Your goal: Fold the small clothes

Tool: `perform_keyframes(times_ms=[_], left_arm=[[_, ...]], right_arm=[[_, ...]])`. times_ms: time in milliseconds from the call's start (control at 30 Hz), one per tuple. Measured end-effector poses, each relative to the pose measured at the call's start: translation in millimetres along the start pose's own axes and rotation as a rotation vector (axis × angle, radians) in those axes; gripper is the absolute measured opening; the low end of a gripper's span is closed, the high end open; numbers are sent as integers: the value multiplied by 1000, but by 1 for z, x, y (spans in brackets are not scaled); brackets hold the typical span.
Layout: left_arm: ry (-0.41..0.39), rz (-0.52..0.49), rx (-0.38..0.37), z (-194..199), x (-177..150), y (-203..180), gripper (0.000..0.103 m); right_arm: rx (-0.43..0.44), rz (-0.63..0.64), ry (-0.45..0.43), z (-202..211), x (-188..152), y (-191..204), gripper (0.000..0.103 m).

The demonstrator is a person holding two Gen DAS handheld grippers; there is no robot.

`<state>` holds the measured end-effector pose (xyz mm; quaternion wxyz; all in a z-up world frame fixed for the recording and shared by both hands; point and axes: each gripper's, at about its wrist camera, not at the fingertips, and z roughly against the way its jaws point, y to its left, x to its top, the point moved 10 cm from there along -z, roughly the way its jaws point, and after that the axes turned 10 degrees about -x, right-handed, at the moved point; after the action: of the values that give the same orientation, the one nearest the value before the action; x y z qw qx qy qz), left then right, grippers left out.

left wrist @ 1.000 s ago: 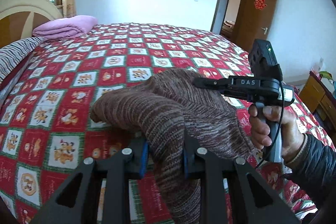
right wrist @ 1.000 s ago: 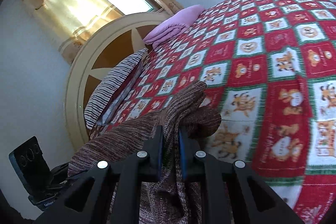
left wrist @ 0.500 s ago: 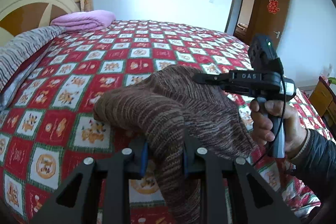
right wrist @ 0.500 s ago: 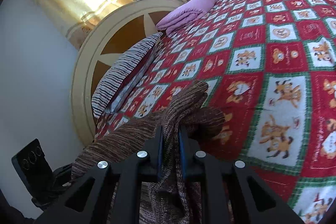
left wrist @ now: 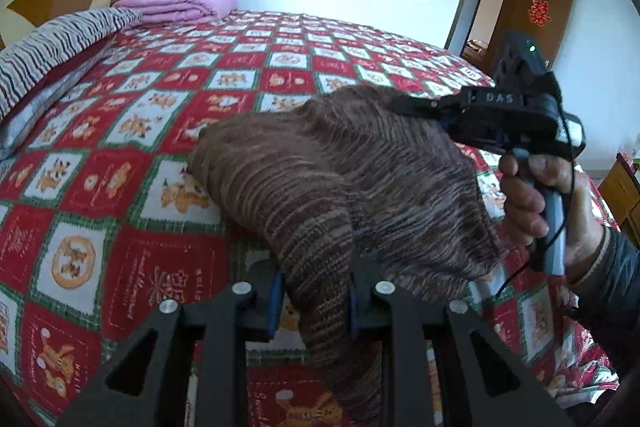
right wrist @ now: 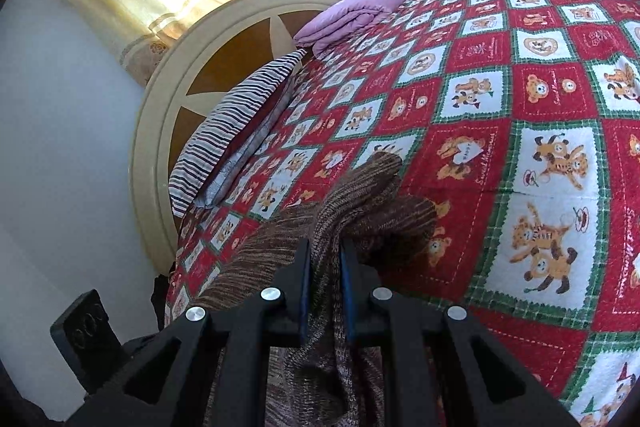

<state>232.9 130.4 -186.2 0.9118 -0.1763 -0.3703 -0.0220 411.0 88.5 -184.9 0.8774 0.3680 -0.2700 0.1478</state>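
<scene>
A brown striped knit garment (left wrist: 328, 179) hangs between both grippers above the red patchwork bedspread (left wrist: 120, 187). My left gripper (left wrist: 314, 291) is shut on one edge of the knit, which drapes down between its jaws. My right gripper (right wrist: 325, 267) is shut on another edge of the garment (right wrist: 360, 195); it also shows in the left wrist view (left wrist: 440, 111), held by a hand at the right. A loose end of the knit touches the bedspread (right wrist: 540, 107) ahead.
A striped pillow (left wrist: 48, 55) and a folded purple blanket (left wrist: 180, 5) lie near the round headboard (right wrist: 168, 99). A wooden door (left wrist: 544, 19) stands open at the far right. A wooden cabinet (left wrist: 624, 195) is beside the bed.
Both grippers have carried the knit garment forward over the bed, towards the pillow side, and a little lower. Both grips on the garment have stayed shut.
</scene>
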Motion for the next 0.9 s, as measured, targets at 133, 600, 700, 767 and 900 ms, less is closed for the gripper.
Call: perform_keyframes(times_ms=[133, 600, 700, 767, 900], left_arm=[[20, 33, 0, -9, -9, 6, 30], [50, 89, 52, -24, -27, 18, 60], [47, 88, 64, -26, -27, 20, 67], [45, 79, 70, -26, -27, 20, 68], [50, 79, 78, -25, -27, 21, 70]], right_arm=[[-12, -15, 6, -5, -1, -6, 13], [-58, -97, 39, -22, -14, -48, 13], [-62, -107, 45, -25, -15, -53, 13], [-72, -104, 56, -27, -18, -55, 14], [-80, -111, 59, -28, -22, -59, 14]])
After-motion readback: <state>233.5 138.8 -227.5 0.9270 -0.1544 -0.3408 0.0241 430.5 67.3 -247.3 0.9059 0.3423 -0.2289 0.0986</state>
